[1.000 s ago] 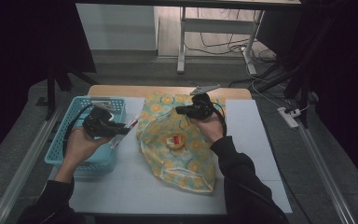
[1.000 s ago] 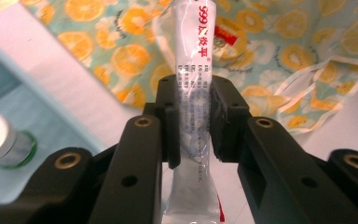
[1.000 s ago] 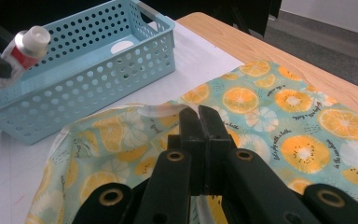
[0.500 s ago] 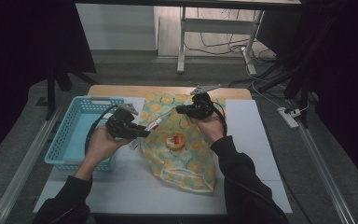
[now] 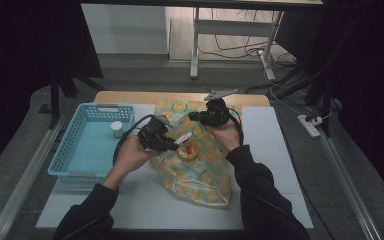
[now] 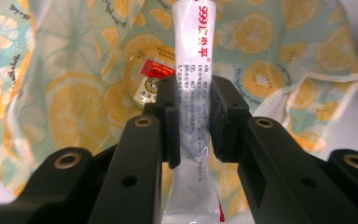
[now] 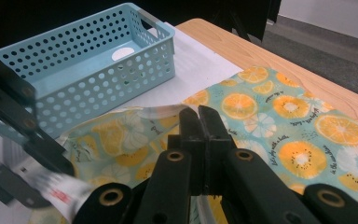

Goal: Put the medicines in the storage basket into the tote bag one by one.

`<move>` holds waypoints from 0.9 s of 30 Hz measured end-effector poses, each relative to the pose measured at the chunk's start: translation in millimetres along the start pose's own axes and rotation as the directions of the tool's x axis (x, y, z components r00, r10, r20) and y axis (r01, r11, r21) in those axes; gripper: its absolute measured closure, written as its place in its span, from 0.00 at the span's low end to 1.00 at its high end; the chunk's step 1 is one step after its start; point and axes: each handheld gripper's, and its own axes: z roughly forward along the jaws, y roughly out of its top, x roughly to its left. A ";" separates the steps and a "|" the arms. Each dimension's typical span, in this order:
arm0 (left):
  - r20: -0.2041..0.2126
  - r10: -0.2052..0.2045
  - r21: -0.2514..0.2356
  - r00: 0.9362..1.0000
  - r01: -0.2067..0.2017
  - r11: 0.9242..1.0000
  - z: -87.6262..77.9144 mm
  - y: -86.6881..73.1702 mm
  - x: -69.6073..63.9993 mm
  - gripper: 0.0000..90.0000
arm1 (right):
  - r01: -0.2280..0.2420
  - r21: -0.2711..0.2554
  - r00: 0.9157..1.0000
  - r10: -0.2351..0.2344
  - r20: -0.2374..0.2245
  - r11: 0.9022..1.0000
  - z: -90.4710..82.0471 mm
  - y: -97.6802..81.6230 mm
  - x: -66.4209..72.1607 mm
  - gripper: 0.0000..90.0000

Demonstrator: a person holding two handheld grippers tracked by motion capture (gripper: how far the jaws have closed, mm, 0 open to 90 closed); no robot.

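A soft, glossy white plastic tube (image 6: 192,93) printed with red and grey lettering is pinched across its middle between the two black pads of the left gripper (image 6: 192,119), so the flattened tube runs lengthwise between the jaws and pokes out beyond them. In the high view that left gripper (image 5: 166,143) hangs over the near left edge of a thin fabric bag (image 5: 200,170) patterned with orange and lemon slices on pale teal, lying crumpled on the worktop (image 5: 275,165), which is covered by a smooth white sheet with a bare wooden strip at the far edge.

The right gripper (image 7: 198,114) has its jaws pressed together on the bag's thin rim, holding the mouth of the fabric up. In the high view the right gripper (image 5: 196,117) sits at the far end of the bag.

Inside the open bag lies one round, flat tin (image 6: 149,77) with a gold rim and a red label; in the left gripper view the tube's tip points into the opening just beside it.

One rectangular light-blue plastic basket (image 5: 75,150) with perforated walls stands to the left of the bag, close to it. It holds a single small white cylindrical container (image 5: 116,128) near its far corner.
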 end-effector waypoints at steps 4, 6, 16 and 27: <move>-0.010 0.004 0.008 1.000 -0.004 1.000 12.7 3.0 0.8 0.84 | -0.002 -0.003 1.000 0.002 0.000 1.000 0.4 -0.2 0.5 1.00; -0.019 0.006 0.006 1.000 -0.006 1.000 18.1 3.9 1.0 0.84 | -0.004 -0.003 1.000 0.004 0.001 1.000 0.7 -0.4 0.6 1.00; -0.087 -0.017 0.025 0.996 0.019 1.000 39.0 6.4 10.0 0.84 | 0.000 -0.004 1.000 0.000 0.000 1.000 2.4 -0.8 1.0 1.00; -0.140 -0.044 0.041 0.989 0.050 0.998 54.5 2.5 24.7 0.83 | -0.002 0.003 1.000 0.002 0.001 1.000 6.2 -2.6 1.1 1.00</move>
